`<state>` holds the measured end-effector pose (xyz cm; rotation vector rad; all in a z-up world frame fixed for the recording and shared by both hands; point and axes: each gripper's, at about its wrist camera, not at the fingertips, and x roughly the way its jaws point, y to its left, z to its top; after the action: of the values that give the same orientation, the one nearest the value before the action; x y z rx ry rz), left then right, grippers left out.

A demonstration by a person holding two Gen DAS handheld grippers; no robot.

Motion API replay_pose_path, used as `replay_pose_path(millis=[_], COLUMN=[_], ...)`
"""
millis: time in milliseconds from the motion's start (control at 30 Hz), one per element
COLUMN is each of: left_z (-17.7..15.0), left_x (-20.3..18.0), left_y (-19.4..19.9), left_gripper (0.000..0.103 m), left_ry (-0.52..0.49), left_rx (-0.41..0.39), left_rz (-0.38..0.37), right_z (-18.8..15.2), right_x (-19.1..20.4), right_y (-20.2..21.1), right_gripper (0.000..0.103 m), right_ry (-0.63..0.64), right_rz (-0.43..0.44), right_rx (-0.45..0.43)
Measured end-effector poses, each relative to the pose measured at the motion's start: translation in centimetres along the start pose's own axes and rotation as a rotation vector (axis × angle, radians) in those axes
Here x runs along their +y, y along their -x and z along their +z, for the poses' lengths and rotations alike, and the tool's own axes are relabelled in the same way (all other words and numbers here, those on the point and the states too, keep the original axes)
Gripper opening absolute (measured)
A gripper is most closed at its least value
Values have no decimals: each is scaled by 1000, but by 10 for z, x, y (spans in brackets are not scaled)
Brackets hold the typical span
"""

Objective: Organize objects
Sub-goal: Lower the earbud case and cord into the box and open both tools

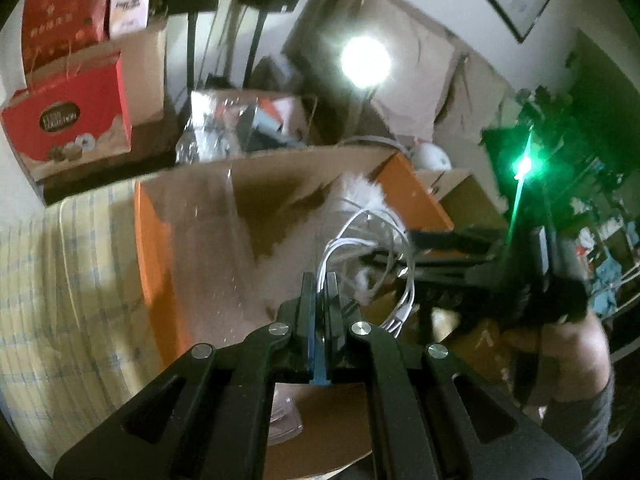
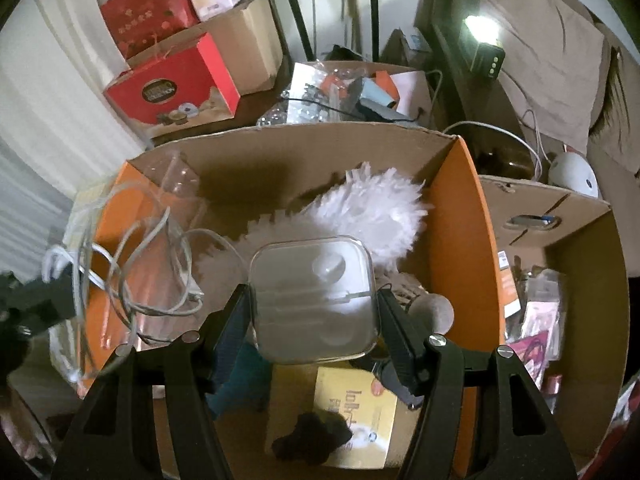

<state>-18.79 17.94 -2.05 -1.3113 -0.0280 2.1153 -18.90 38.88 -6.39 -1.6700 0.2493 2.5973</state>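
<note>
- Far to your left, a red gift box point(image 2: 176, 84) sits on a dark surface beside stacked cardboard cartons, well apart from the box you are working over.
- Your left gripper point(image 1: 320, 280) has its jaws pressed together on a bundle of white cable point(image 1: 372, 240); the loops spring up and out from between the pads.
- In the right wrist view that same white cable point(image 2: 132, 248) hangs in loose loops over the left, orange-lined wall of the open cardboard box point(image 2: 304, 140).
- A clear plastic sheet lies against the box's left inner side; its edges are too blurred to trace.
- In the middle, your right gripper point(image 2: 314, 304) clamps a clear, square plastic case point(image 2: 314, 300) with rounded corners, one pad on each side wall, held above the box's inside.
- Behind the case, a white fluffy duster point(image 2: 372, 208) lies in the box, leaning toward the back right corner.
- Below the case, on the box floor, a yellow packet point(image 2: 356, 412) lies flat with a small dark object point(image 2: 312, 436) overlapping its lower left corner.
- To the right, a second cardboard box point(image 2: 576, 216) stands just beside the first, holding assorted packets.
</note>
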Motion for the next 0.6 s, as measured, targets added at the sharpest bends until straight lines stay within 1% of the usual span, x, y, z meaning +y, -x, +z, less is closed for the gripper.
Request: replay_pose_path(millis=[67, 133, 267, 333, 433, 467, 500, 567, 600], left_z=[-7, -12, -18, -20, -21, -21, -21, -21, -22], left_x=[0, 0, 4, 5, 6, 5, 4, 2, 2], left_y=[-7, -12, -19, -19, -13, -10, -7, 2, 5], left_gripper=[3, 3, 4, 5, 18, 30, 37, 42, 43], left_ry=[-10, -21, -24, -23, -14, -14, -17, -22, -20], left_rx=[25, 36, 58, 63, 55, 47, 36, 10, 4], left_rz=[22, 57, 104, 107, 83, 84, 88, 85, 78], right_z=[1, 0, -6, -8, -10, -11, -12, -13, -13], right_x=[-3, -5, -6, -8, -11, -11, -13, -17, -17], right_y=[-5, -10, -20, -22, -22, -21, -19, -11, -8], right_gripper=[65, 65, 65, 65, 66, 66, 66, 67, 69], right_ry=[-6, -7, 2, -3, -8, -8, -12, -28, -32], right_rz=[-6, -3, -7, 0, -2, -3, -5, 3, 9], right_rx=[6, 24, 55, 58, 63, 60, 55, 32, 23])
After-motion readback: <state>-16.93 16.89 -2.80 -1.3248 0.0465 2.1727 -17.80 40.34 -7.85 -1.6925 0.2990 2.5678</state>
